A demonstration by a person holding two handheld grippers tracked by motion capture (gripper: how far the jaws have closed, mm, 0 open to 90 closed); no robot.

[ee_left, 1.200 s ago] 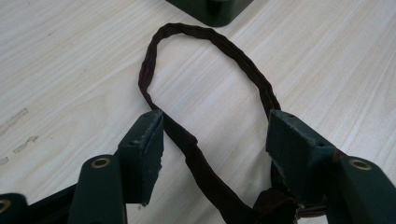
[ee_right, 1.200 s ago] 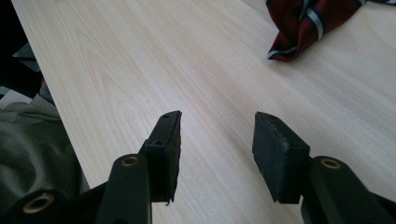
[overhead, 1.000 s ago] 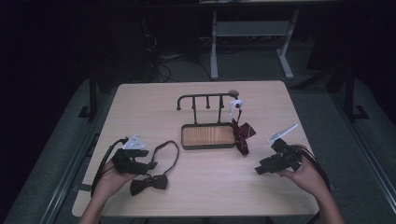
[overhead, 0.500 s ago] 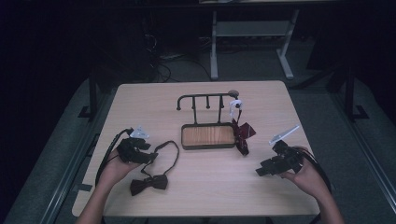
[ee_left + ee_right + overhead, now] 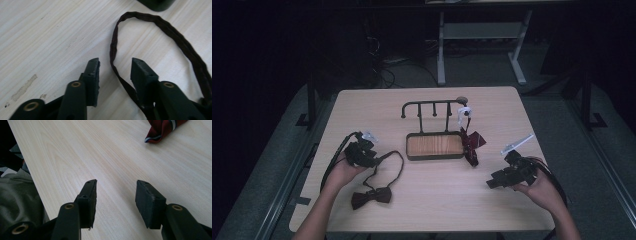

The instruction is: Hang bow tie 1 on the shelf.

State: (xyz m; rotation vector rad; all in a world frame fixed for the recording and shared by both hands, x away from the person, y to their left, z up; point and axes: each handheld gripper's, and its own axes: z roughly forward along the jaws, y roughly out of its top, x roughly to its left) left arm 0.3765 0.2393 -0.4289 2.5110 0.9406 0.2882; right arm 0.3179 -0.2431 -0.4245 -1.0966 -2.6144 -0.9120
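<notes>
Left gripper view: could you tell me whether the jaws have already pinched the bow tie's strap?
No, the strap lies between the left gripper jaws, which have just been closing, with bare table on both sides.

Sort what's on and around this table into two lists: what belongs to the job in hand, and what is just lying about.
In the job:
- left gripper, fingers closing around the strap, not yet pinching
- dark bow tie and its strap
- hook rack with wooden tray

Lying about:
- red bow tie by the tray
- right gripper, open
- cables on the floor
</notes>
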